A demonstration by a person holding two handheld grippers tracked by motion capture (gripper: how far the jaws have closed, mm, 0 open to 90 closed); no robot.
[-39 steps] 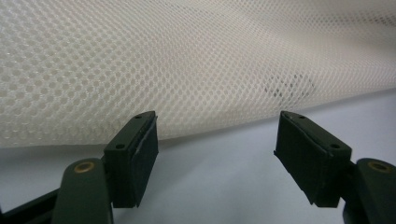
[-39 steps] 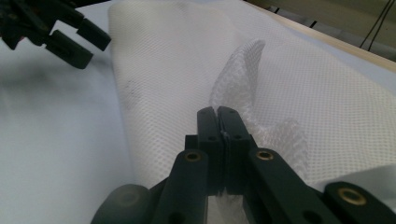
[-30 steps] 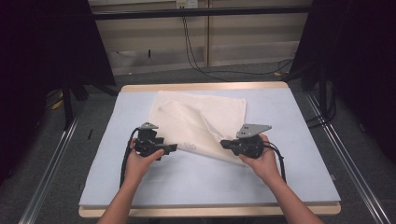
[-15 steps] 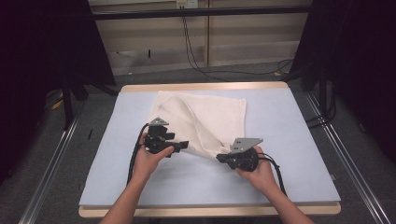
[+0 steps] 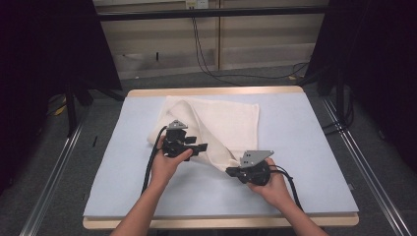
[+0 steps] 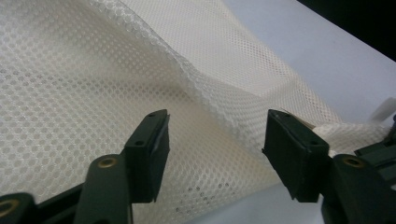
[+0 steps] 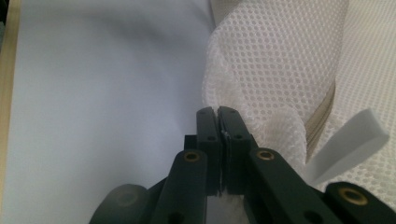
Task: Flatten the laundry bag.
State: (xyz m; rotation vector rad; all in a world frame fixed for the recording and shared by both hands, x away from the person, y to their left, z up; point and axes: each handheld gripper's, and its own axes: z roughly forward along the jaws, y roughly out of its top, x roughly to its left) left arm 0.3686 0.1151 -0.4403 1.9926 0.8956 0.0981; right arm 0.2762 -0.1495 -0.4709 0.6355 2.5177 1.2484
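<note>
The cream mesh cloth point(image 5: 223, 125) lies on the far middle of the pale blue table mat point(image 5: 305, 147), partly folded, with one corner drawn out toward the near right into a long taut ridge. That corner sits in the right gripper point(image 5: 231, 171), whose jaws are pressed together on a thin pinch of the mesh; in the right gripper view the fabric point(image 7: 280, 70) bunches up just behind the closed tips and a white tag point(image 7: 348, 140) sticks out beside it. A second ago this hand stood farther back on the right with the cloth flatter; now it has come nearer and a little lower, dragging the corner with it, and the fold has lifted into a diagonal crease.

Over on the left, the left gripper point(image 5: 202, 146) has slid in over the cloth's near edge. Its jaws have just been closing, yet they stand apart, with mesh point(image 6: 93, 84) lying behind and below them and neither pad pressing on it. I'd judge it is lining up a second grip along that raised ridge point(image 6: 205, 88), so the two hands can pull the cloth straight or carry a fold across. Nothing else on the mat; the wooden table edge point(image 5: 221, 91) frames it.
</note>
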